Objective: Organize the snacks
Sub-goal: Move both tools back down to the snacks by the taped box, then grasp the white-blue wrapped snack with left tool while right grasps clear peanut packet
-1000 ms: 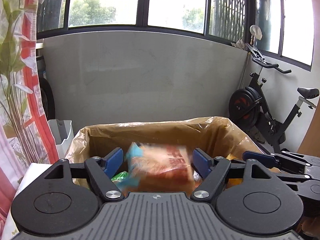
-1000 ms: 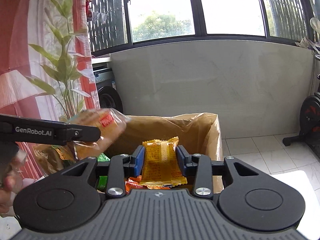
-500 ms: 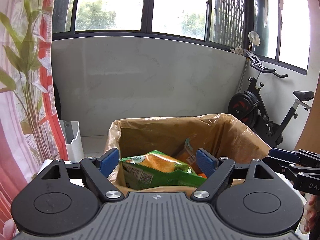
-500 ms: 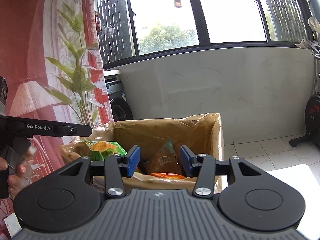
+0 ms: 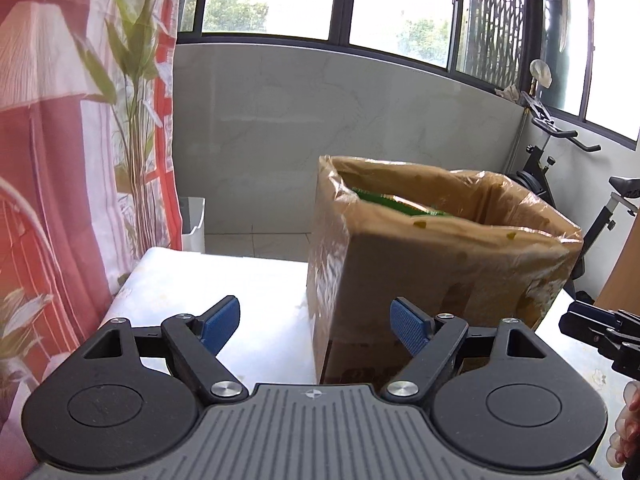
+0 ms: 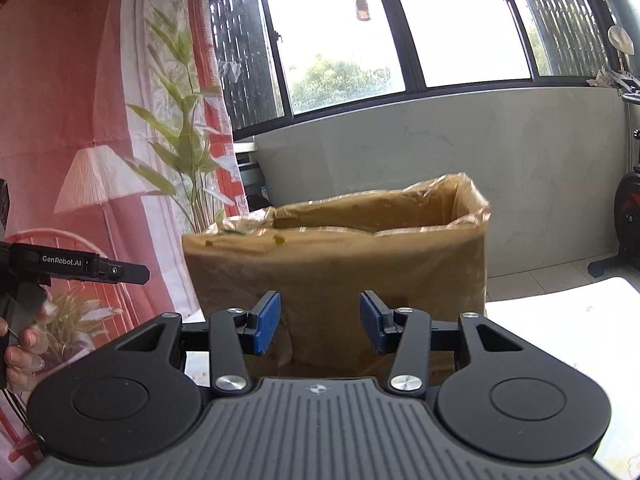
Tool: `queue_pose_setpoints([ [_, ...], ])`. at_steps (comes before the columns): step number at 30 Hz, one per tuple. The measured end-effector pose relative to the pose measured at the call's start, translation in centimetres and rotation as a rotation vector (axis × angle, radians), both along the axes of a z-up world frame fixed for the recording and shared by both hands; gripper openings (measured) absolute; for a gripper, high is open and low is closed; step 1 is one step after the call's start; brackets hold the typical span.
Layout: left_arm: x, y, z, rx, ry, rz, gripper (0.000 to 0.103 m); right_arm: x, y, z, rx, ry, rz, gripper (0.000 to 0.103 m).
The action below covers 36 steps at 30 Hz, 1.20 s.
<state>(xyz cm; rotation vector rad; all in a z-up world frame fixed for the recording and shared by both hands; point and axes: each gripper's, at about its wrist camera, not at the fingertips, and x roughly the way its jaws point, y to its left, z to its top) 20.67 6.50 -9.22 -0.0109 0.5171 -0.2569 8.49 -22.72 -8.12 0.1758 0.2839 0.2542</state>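
Observation:
A cardboard box [image 5: 440, 268] lined with clear plastic stands on the white table [image 5: 248, 296]. A green snack packet [image 5: 396, 203] shows just over its rim; the other snacks inside are hidden. My left gripper [image 5: 316, 326] is open and empty, low in front of the box's left corner. My right gripper [image 6: 318, 322] is open and empty, close to the near wall of the box [image 6: 340, 264]. The left gripper also shows in the right wrist view [image 6: 120, 274], and the right gripper in the left wrist view [image 5: 596, 324].
A red and white curtain with a plant print [image 5: 80, 140] hangs at the left. A white bin [image 5: 194, 220] stands on the floor behind the table. An exercise bike [image 5: 560, 168] stands at the right by the grey wall.
Both grippers let go of their packets into the box, then pulled back and dropped lower. The box now shows from outside, below rim height.

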Motion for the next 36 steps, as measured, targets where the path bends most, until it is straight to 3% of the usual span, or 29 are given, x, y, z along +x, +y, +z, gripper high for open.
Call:
queue_pose_setpoints([
  [15,-1.8,-1.1,-5.9,0.009,0.092,-0.07,0.081,0.3,-0.7,-8.8,0.006,0.334,-0.076,0.048],
  [20,-2.2,-1.4,-7.3,0.01,0.12,-0.089,0.081,-0.3,-0.6,-10.5,0.112,0.437,-0.019,0.048],
  [26,-2.6,-1.7,-7.6,0.007,0.126,-0.091,0.081,0.8,-0.1,-11.2,0.133,0.48,-0.038,0.048],
  [36,-3.0,-1.7,-8.2,0.009,0.143,-0.086,0.081,2.0,-0.1,-11.5,0.027,0.466,-0.125,0.047],
])
